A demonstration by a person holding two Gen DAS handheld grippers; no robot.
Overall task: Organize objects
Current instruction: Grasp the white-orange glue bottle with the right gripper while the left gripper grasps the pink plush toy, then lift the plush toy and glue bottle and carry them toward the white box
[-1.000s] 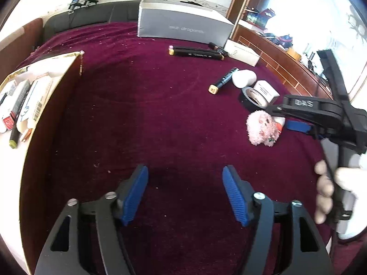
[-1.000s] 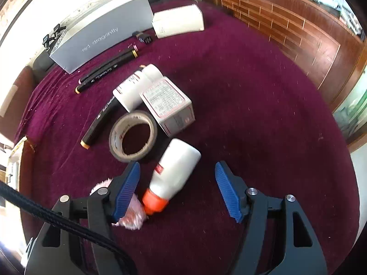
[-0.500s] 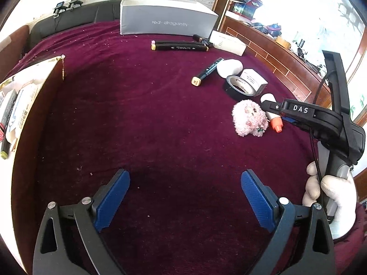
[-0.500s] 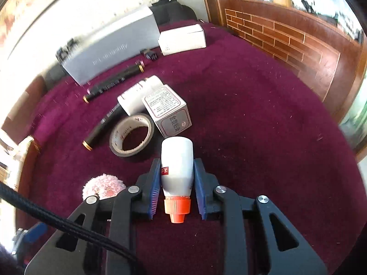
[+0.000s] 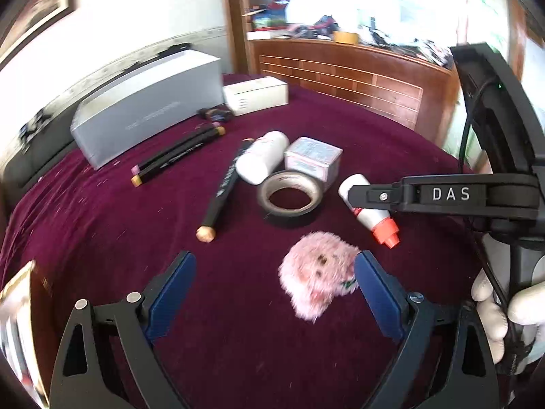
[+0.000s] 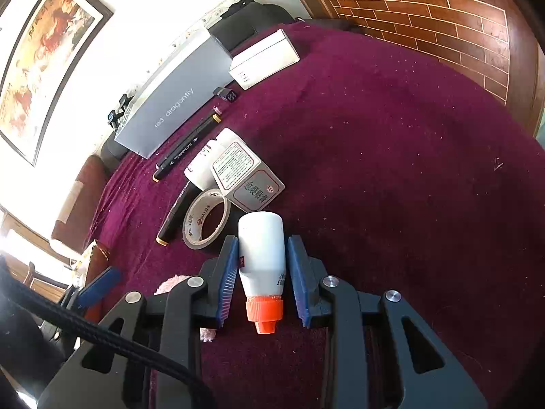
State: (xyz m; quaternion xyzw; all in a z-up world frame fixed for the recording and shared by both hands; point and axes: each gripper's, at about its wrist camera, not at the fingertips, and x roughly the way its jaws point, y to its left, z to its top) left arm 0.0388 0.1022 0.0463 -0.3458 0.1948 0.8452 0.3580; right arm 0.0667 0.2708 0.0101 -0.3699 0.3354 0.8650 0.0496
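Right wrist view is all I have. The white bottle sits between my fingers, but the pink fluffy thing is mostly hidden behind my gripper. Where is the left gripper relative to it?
Observer: The left gripper is open, and the pink plush lies between its fingers, close to the right one.
Operator: Is the plush touching the tape?
Observer: No. Bare cloth shows between the plush and the tape roll, which lies just beyond it.
Operator: Which way up is it?
Observer: Face up, towards the left camera.

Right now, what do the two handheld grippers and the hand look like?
Both the left gripper and right gripper are black frames with blue ribbed pads and silver screws. The right gripper reads "DAS", with a black braided cable. The white-gloved hand grips its handle.
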